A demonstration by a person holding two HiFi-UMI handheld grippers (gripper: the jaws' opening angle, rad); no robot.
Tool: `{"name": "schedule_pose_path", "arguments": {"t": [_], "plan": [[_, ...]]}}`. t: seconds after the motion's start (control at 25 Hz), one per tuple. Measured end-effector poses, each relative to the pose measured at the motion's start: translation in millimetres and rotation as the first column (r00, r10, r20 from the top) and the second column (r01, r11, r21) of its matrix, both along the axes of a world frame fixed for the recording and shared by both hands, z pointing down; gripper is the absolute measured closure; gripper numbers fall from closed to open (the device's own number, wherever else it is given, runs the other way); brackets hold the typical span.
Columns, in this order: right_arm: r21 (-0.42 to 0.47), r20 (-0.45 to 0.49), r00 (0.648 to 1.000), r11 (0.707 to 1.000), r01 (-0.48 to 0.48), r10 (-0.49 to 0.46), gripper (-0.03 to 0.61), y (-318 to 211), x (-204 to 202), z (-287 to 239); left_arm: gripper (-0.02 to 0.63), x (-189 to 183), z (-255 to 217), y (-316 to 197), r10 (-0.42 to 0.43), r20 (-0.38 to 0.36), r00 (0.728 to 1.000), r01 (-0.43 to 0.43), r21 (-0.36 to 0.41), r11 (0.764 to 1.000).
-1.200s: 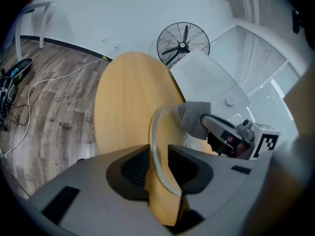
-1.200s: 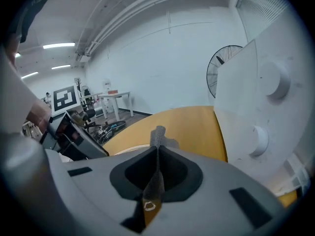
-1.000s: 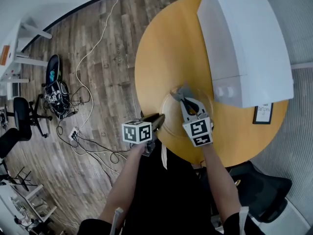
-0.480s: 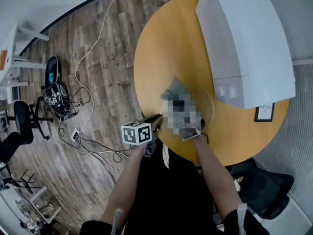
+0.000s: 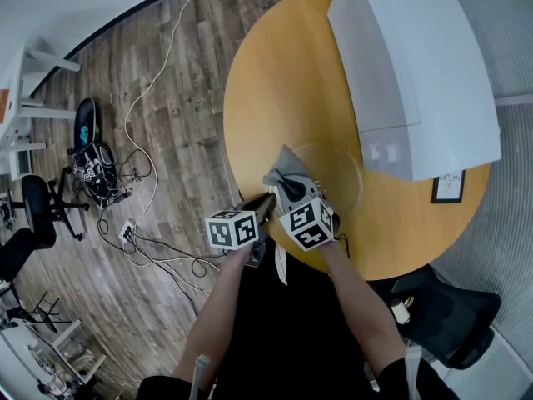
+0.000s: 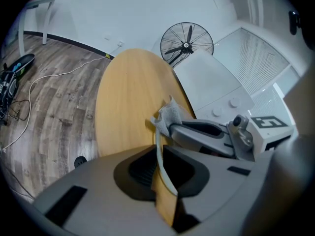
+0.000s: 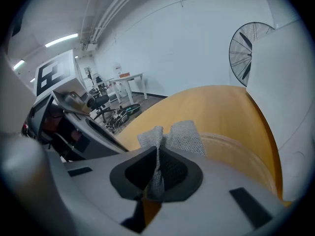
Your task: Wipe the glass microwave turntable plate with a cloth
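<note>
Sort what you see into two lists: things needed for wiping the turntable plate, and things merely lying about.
For the job: glass plate, cloth.
Lying about: microwave, fan, framed card, office chair.

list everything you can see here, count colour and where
table: one, yellow wood, round, centre
microwave: one, white, on table's far right
glass turntable plate: one, clear, on table near front edge
cloth: one, grey, at plate's left edge
framed card: one, black frame, by microwave's near corner
fan: one, black, behind table
cable tangle: one, black, floor at left
left gripper: one, grey, jaws have just been closing, plate's rim between them
right gripper: one, grey, shut on cloth
</note>
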State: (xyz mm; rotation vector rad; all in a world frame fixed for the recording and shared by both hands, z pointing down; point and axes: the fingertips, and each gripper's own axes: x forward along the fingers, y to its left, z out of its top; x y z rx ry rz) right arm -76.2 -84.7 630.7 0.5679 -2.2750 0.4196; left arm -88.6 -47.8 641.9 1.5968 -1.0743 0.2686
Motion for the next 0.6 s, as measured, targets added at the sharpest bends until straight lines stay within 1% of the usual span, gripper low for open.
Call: {"name": "schedule_pose_path", "arguments": {"t": [0.36,0.6], "plan": [[-0.074,0.017,1.000,0.997,0.019,-0.017,0.555,40.4,9.1,1.0,0.578,-0.6,-1.0,0.1,-0.015,0.011,1.000,0.014,0.014,1.000],[-0.150,0.023,0.999,0.988,0.042,-0.039,0.555,66.0,19.5,3.1,0.580,-1.3,-0.8,0.0,-0.017,0.033,0.999,0.017,0.019,1.000]]}}
